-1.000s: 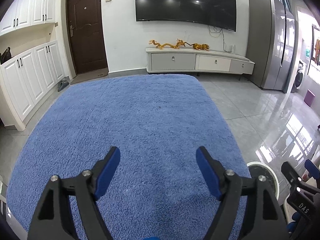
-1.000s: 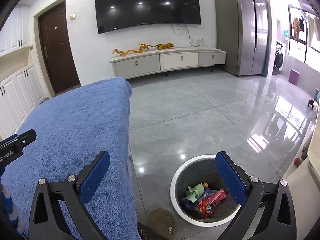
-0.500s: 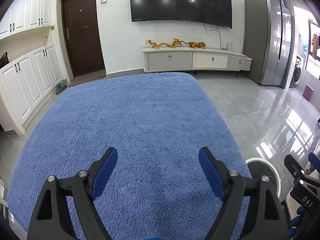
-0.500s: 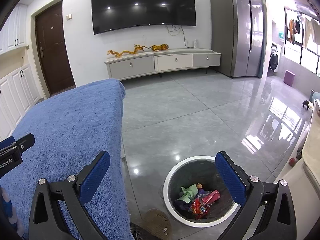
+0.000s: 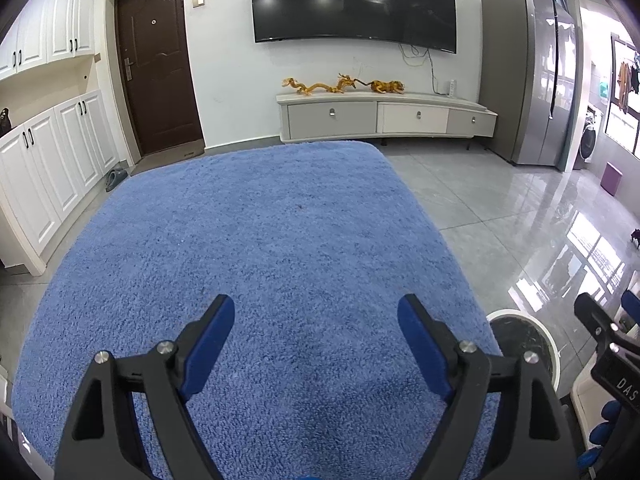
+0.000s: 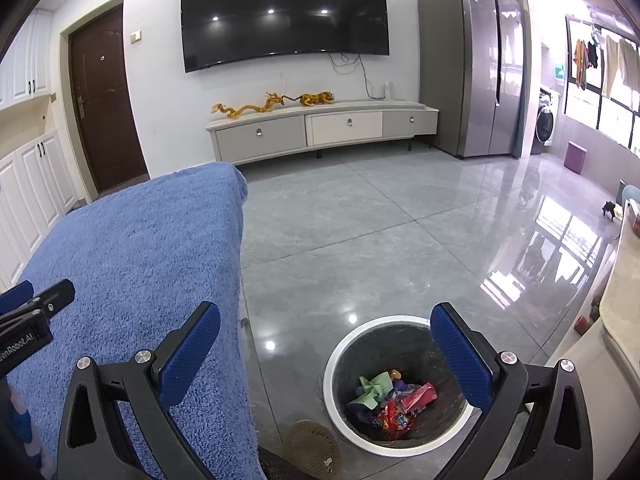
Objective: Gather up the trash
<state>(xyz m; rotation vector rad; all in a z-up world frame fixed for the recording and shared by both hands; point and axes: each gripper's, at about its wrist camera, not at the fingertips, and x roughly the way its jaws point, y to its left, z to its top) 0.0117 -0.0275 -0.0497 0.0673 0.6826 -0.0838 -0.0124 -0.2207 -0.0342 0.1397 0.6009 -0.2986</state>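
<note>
Both tools hang spread wide with nothing between their fingers, the left tool over the bare blue-covered worktop, the right tool nearer the trash bin, which sits below-ahead holding crumpled wrappers.

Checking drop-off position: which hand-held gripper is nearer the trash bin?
Right. The right hand-held gripper hangs over the trash bin; the left hand-held gripper is over the blue cloth beside it.
</note>
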